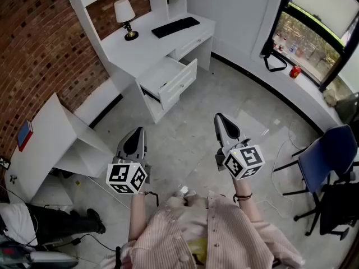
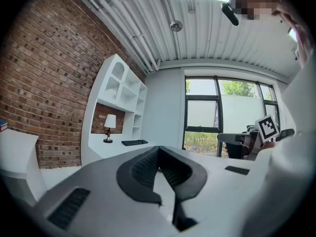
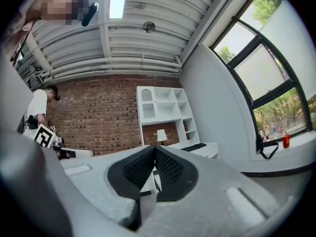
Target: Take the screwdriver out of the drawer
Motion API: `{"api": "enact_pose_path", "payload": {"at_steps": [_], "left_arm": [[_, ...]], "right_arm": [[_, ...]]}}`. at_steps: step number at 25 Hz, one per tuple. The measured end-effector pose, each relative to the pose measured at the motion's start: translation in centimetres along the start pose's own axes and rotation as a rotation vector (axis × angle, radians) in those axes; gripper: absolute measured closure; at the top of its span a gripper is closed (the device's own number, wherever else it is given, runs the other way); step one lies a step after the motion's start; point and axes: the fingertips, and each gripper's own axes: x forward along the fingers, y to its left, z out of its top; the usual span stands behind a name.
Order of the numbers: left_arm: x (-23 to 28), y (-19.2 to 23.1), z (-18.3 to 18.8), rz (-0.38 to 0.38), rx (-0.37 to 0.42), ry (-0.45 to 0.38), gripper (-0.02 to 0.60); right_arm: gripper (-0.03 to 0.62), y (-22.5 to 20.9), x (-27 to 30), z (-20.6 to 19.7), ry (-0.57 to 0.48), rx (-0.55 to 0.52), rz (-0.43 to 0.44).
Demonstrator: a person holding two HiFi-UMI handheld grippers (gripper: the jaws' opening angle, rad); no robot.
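Note:
The white desk (image 1: pixel 143 43) stands against the brick wall, and one drawer (image 1: pixel 168 78) is pulled out towards the room. No screwdriver shows in any view; the drawer's inside looks plain white from here. My left gripper (image 1: pixel 136 133) and right gripper (image 1: pixel 219 119) are held level over the grey floor, well short of the drawer, both pointing towards the desk. In the left gripper view my left gripper (image 2: pixel 158 149) has its jaws together with nothing between them. The right gripper (image 3: pixel 154 149) is also shut and empty.
A lamp (image 1: pixel 124 15) and a black keyboard (image 1: pixel 175 27) sit on the desk. A low white table (image 1: pixel 45 144) stands at the left, a blue chair (image 1: pixel 328 156) at the right. Someone's legs (image 1: pixel 61 223) stretch across the floor at bottom left.

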Motion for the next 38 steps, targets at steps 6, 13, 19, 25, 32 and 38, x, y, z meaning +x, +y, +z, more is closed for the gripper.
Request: {"api": "enact_pose_path", "payload": {"at_steps": [6, 13, 19, 25, 32, 38], "left_arm": [[1.1, -1.3, -0.7, -0.01, -0.003, 0.004, 0.583], [2.2, -1.8, -1.3, -0.008, -0.003, 0.019, 0.583], [3.7, -0.9, -1.9, 0.003, -0.011, 0.035, 0.583], [6.9, 1.4, -2.7, 0.016, -0.032, 0.042, 0.583], [12.7, 5.0, -3.0, 0.026, -0.048, 0.064, 0.583], [18.1, 8.4, -3.3, 0.024, -0.078, 0.1, 0.583]], "right_arm": [[0.586, -1.5, 0.0, -0.7, 0.022, -0.002, 0.004], [0.568, -2.6, 0.7, -1.1, 0.029, 0.011, 0.01], [0.534, -3.9, 2.7, -2.0, 0.046, 0.02, 0.002], [0.502, -5.4, 6.4, -3.3, 0.072, 0.028, 0.012], [0.479, -8.3, 12.8, -4.5, 0.091, 0.044, 0.01], [0.464, -10.3, 18.7, -5.5, 0.131, 0.054, 0.004]]}}
